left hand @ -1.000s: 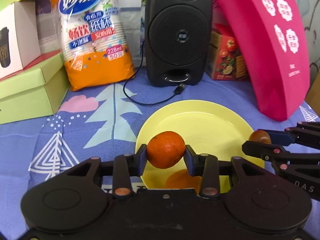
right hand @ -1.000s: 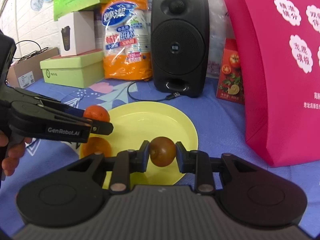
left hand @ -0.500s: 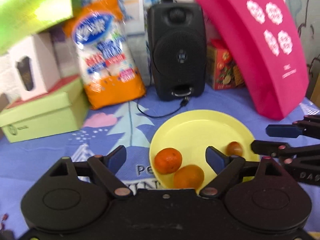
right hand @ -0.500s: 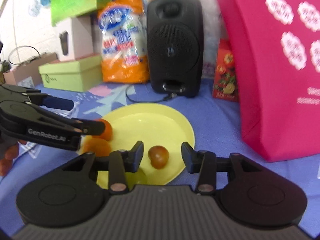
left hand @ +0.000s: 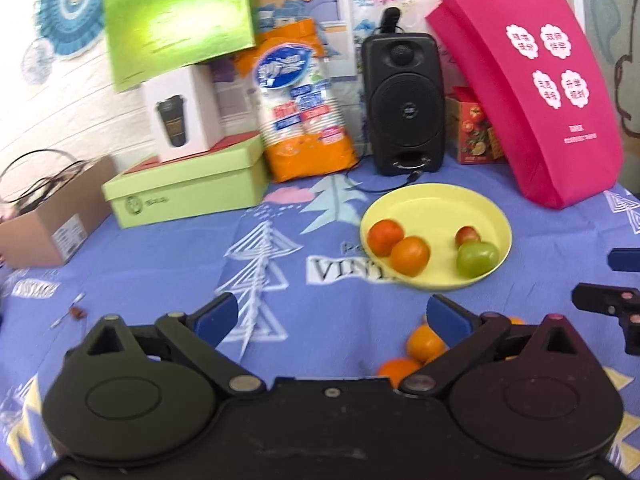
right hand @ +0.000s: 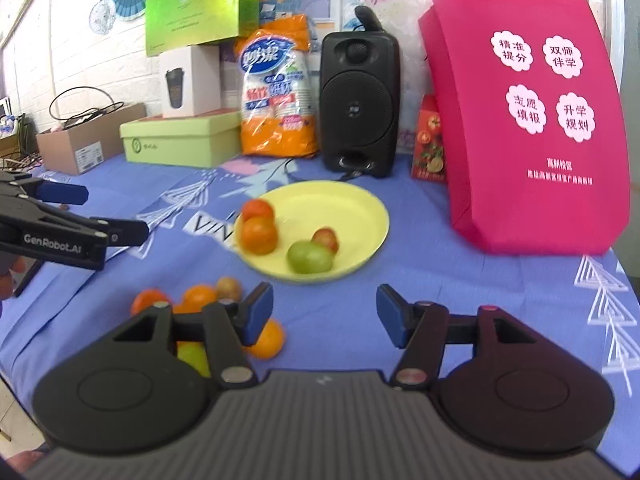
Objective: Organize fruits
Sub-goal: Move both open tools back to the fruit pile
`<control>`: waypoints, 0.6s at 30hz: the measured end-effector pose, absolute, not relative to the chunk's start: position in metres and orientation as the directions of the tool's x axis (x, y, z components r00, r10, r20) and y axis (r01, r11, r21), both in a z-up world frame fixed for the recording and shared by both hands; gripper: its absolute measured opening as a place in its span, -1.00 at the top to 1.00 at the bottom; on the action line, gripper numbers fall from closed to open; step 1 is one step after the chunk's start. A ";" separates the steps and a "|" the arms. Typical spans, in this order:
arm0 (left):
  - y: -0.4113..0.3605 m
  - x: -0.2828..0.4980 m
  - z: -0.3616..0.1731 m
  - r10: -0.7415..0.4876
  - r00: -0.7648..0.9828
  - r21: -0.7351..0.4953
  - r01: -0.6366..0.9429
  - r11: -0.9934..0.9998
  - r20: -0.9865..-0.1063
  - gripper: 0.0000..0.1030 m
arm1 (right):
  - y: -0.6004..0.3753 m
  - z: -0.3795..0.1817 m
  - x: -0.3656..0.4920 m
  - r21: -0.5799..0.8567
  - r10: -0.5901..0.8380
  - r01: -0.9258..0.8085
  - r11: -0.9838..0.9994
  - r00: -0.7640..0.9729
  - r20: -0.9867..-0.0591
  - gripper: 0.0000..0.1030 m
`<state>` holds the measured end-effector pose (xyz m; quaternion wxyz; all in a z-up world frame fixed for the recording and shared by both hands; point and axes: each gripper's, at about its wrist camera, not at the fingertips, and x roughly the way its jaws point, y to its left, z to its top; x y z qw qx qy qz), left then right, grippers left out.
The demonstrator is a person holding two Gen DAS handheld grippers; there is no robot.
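A yellow plate holds two orange tangerines, a small reddish fruit and a green fruit. Several loose oranges and a green fruit lie on the cloth in front of the plate. My left gripper is open and empty, held back from the plate. My right gripper is open and empty, also back from the plate. The left gripper also shows at the left of the right wrist view.
A black speaker with a cable, a bag of paper cups, a green box, a cardboard box and a pink bag stand along the back of the blue cloth.
Both grippers opened and let the tangerine and the reddish fruit go onto the plate. Both then drew back and up from the plate.
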<state>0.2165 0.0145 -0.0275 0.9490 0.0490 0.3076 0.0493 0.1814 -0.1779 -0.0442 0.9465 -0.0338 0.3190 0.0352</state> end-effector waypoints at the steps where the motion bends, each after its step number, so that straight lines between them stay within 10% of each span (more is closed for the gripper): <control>1: 0.015 0.208 -0.027 0.141 0.809 0.131 -0.079 0.988 -0.571 -1.00 | -0.174 -0.045 0.176 -0.047 0.040 -0.086 0.995 0.794 -0.607 -0.20; 18: 0.019 0.151 -0.031 0.117 0.808 0.118 -0.060 0.991 -0.577 -1.00 | -0.156 -0.043 0.125 -0.073 0.062 -0.131 0.989 0.802 -0.594 -0.35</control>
